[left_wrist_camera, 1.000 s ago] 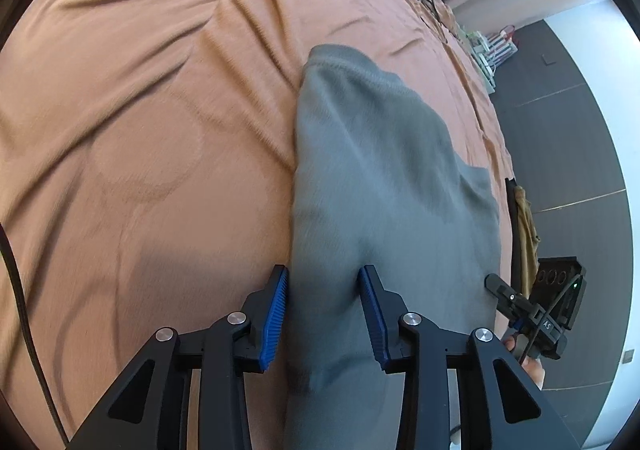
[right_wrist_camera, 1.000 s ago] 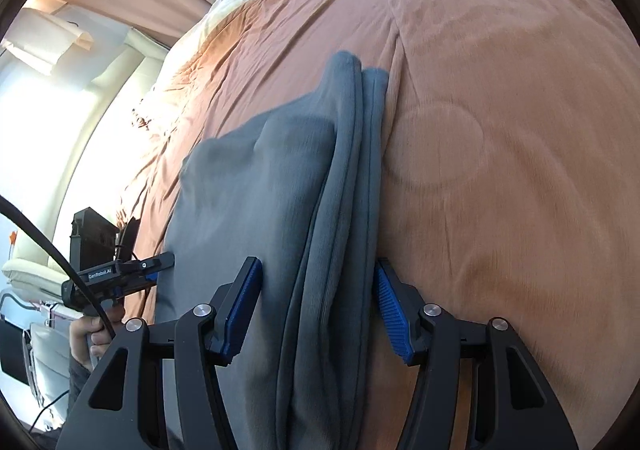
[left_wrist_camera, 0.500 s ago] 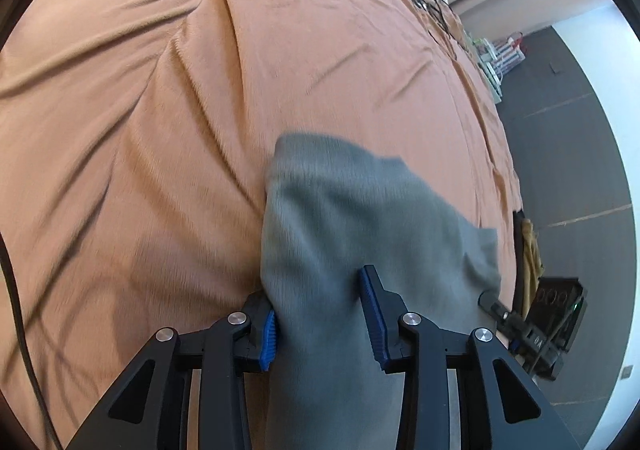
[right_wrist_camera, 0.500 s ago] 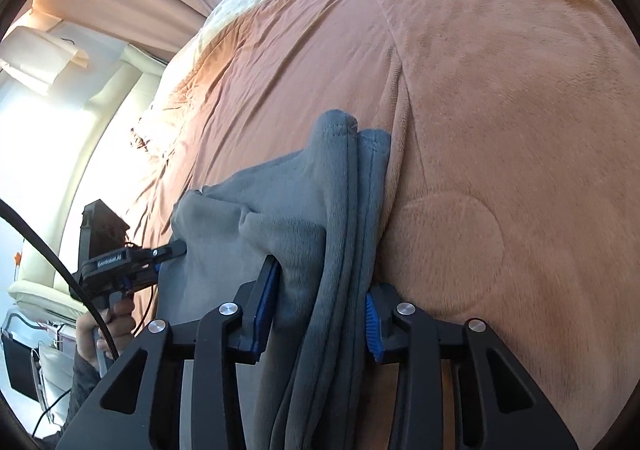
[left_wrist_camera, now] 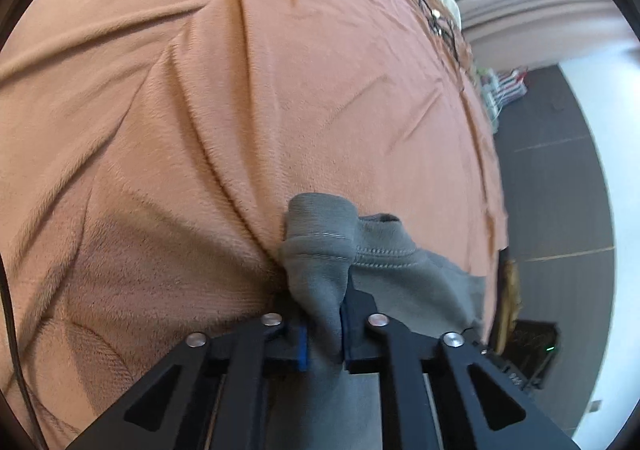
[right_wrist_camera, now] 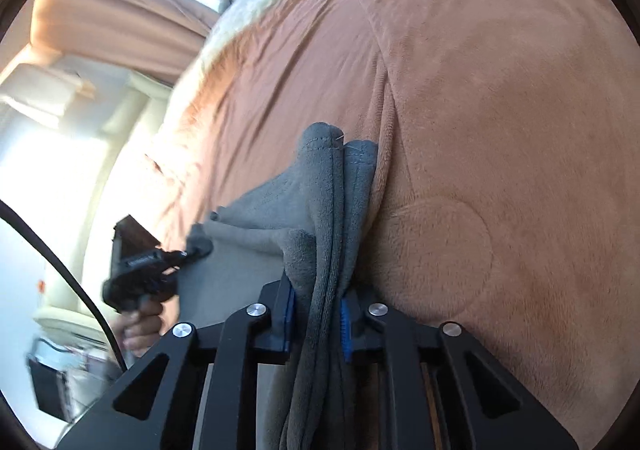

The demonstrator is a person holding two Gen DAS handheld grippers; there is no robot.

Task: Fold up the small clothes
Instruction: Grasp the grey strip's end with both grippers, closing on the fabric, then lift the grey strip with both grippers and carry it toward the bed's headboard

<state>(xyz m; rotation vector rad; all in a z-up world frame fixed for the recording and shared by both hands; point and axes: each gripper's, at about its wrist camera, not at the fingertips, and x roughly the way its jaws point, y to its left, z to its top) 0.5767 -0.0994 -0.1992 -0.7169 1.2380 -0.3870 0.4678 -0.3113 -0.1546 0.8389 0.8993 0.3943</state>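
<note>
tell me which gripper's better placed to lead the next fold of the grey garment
Neither clearly: left gripper and right gripper are both closing on bunched edges of the grey garment.

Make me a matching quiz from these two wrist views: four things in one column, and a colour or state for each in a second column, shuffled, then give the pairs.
Things:
1. left gripper
2. blanket
3. grey garment
4. floor

Colours or states:
A. orange, wrinkled, spread beneath the garment
B. dark, with thin pale lines, beside the bed
C. bunched into folds, pinched at two places
D. jaws closing on a gathered fold of cloth

Pairs: 1-D, 2-A, 3-C, 4-B. The right gripper is the second pinch on the garment; its jaws are closing on layered folds too.
</note>
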